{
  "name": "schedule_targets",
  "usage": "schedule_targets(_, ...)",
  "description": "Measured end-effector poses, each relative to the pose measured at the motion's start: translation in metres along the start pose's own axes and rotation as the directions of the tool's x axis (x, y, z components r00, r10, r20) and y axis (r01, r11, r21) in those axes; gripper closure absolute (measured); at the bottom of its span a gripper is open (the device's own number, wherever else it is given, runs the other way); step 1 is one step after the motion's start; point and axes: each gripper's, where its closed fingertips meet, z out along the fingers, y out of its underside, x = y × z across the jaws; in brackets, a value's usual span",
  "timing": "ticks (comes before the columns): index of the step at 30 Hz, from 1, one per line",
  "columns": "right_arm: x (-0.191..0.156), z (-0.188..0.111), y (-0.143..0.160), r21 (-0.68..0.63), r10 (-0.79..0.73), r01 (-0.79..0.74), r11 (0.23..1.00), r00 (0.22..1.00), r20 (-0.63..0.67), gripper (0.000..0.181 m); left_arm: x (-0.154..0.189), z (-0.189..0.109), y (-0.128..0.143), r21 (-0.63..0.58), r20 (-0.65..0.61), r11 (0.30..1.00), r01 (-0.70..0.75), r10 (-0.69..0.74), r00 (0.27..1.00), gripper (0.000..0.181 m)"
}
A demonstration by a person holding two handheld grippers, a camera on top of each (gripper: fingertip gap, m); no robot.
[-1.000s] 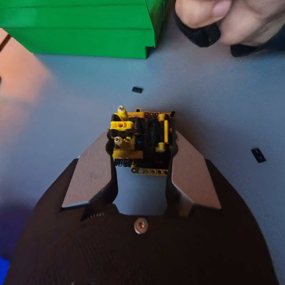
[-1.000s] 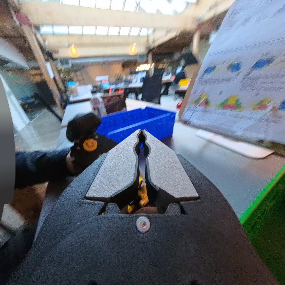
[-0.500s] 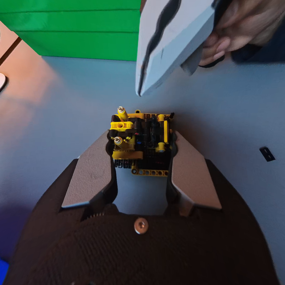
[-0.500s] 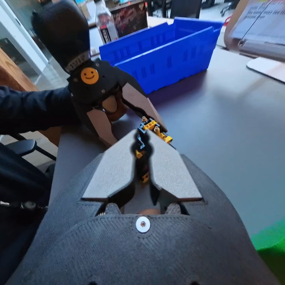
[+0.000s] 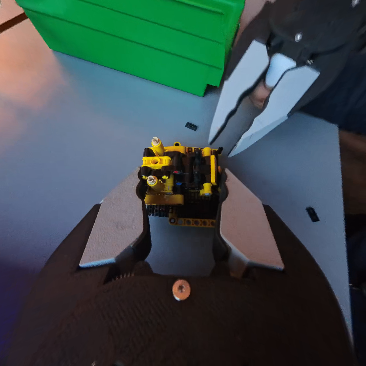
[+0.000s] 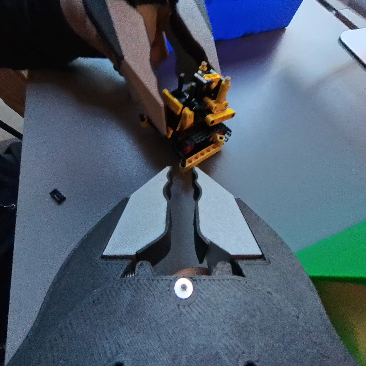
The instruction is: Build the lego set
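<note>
A yellow and black lego model (image 5: 179,182) stands on the grey table (image 5: 79,138). My left gripper (image 5: 181,174) is shut on the model, one finger on each side. My right gripper (image 5: 220,149) comes in from the upper right with its tips just off the model's far right corner. In the right wrist view the right gripper (image 6: 182,169) is open by a narrow gap and empty, its tips just short of the model's (image 6: 200,118) yellow holed beam. The left gripper (image 6: 190,103) clamps the model from behind there.
A green bin (image 5: 138,39) stands behind the model and also shows in the right wrist view (image 6: 336,253). A blue bin (image 6: 247,17) stands at the far side. Two small black pieces (image 5: 191,126) (image 5: 312,214) lie loose on the table; one shows in the right wrist view (image 6: 57,196).
My right gripper has swung down from pointing across the room to the model's corner, and its jaws have parted slightly. The left gripper keeps its hold on the model.
</note>
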Motion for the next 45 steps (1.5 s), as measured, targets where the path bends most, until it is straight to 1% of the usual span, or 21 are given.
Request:
schedule_targets(4, -0.001, 0.001, -0.002, 0.005, -0.037, 0.037, 0.999, 0.999, -0.02, 0.169, -0.005, -0.006, -0.005, 0.045, -0.077, 0.987, 0.156, -0.152, 0.985, 0.108)
schedule_targets(6, 0.006, -0.001, -0.012, 0.057, -0.05, 0.055, 0.997, 0.995, -0.088, 0.156, -0.003, -0.007, -0.008, 0.059, -0.162, 0.965, 0.257, -0.245, 0.956, 0.108)
schedule_targets(7, 0.009, -0.003, -0.017, 0.082, -0.068, 0.079, 0.994, 0.99, -0.123, 0.156, 0.0, -0.009, -0.01, 0.063, -0.21, 0.948, 0.311, -0.292, 0.933, 0.107)
schedule_targets(9, 0.009, -0.01, -0.027, 0.126, -0.123, 0.146, 0.981, 0.977, -0.174, 0.157, 0.003, -0.011, -0.014, 0.071, -0.242, 0.94, 0.335, -0.31, 0.92, 0.108)
schedule_targets(11, 0.0, -0.016, -0.038, 0.175, -0.19, 0.224, 0.959, 0.963, -0.191, 0.167, 0.007, -0.014, -0.019, 0.084, -0.276, 0.932, 0.353, -0.318, 0.907, 0.108)
schedule_targets(13, -0.008, -0.02, -0.042, 0.187, -0.263, 0.3, 0.935, 0.944, -0.201, 0.169, 0.009, -0.016, -0.022, 0.094, -0.296, 0.929, 0.357, -0.316, 0.901, 0.108)
schedule_targets(16, -0.005, -0.025, -0.044, 0.149, -0.341, 0.393, 0.907, 0.895, -0.288, 0.165, 0.008, -0.016, -0.021, 0.087, -0.287, 0.931, 0.355, -0.317, 0.904, 0.108)
schedule_targets(18, -0.01, -0.025, -0.044, 0.129, -0.389, 0.442, 0.888, 0.87, -0.303, 0.163, 0.005, -0.016, -0.018, 0.077, -0.272, 0.933, 0.35, -0.318, 0.908, 0.108)
schedule_targets(20, -0.009, -0.019, -0.034, 0.045, -0.452, 0.488, 0.871, 0.835, -0.314, 0.161, 0.003, -0.017, -0.017, 0.073, -0.267, 0.931, 0.358, -0.327, 0.906, 0.108)
schedule_targets(22, -0.004, -0.013, -0.027, -0.044, -0.52, 0.543, 0.839, 0.774, -0.361, 0.153, 0.005, -0.017, -0.017, 0.062, -0.278, 0.928, 0.367, -0.337, 0.9, 0.108)
schedule_targets(24, -0.003, -0.014, -0.033, -0.093, -0.584, 0.608, 0.788, 0.691, -0.426, 0.149, 0.009, -0.017, -0.015, 0.033, -0.295, 0.923, 0.384, -0.358, 0.886, 0.108)
schedule_targets(25, -0.006, -0.014, -0.037, -0.102, -0.607, 0.636, 0.765, 0.66, -0.444, 0.152, 0.01, -0.016, -0.014, 0.019, -0.298, 0.917, 0.398, -0.375, 0.878, 0.108)
schedule_targets(27, -0.011, -0.012, -0.036, -0.115, -0.633, 0.658, 0.744, 0.64, -0.435, 0.165, 0.009, -0.015, -0.015, 0.024, -0.293, 0.915, 0.402, -0.379, 0.878, 0.108)
schedule_targets(28, -0.011, -0.01, -0.033, -0.127, -0.638, 0.654, 0.746, 0.647, -0.419, 0.173, 0.008, -0.015, -0.014, 0.02, -0.289, 0.92, 0.392, -0.37, 0.883, 0.109)
schedule_targets(31, -0.005, -0.004, -0.019, -0.152, -0.599, 0.589, 0.793, 0.711, -0.368, 0.179, 0.004, -0.017, -0.017, 0.052, -0.277, 0.925, 0.376, -0.349, 0.895, 0.114)
schedule_targets(33, 0.008, -0.005, -0.015, -0.186, -0.574, 0.551, 0.814, 0.711, -0.406, 0.179, 0.0, -0.023, -0.021, 0.085, -0.279, 0.925, 0.369, -0.334, 0.901, 0.121)
schedule_targets(35, 0.013, -0.007, -0.017, -0.17, -0.544, 0.526, 0.833, 0.724, -0.425, 0.179, -0.001, -0.024, -0.021, 0.085, -0.277, 0.922, 0.377, -0.341, 0.898, 0.121)
schedule_targets(39, 0.005, 0.0, -0.012, -0.125, -0.475, 0.462, 0.878, 0.807, -0.352, 0.18, 0.0, -0.018, -0.016, 0.07, -0.227, 0.947, 0.314, -0.292, 0.929, 0.123)
schedule_targets(42, -0.003, 0.006, -0.009, -0.088, -0.407, 0.4, 0.912, 0.866, -0.289, 0.181, 0.004, -0.017, -0.019, 0.081, -0.212, 0.96, 0.269, -0.247, 0.945, 0.113)
schedule_targets(44, -0.003, 0.01, -0.003, -0.094, -0.361, 0.349, 0.932, 0.899, -0.246, 0.181, 0.011, -0.019, -0.023, 0.093, -0.226, 0.968, 0.231, -0.206, 0.952, 0.11)
schedule_targets(45, -0.002, 0.011, 0.0, -0.1, -0.347, 0.332, 0.938, 0.906, -0.242, 0.18, 0.014, -0.019, -0.022, 0.085, -0.221, 0.975, 0.205, -0.182, 0.958, 0.104)
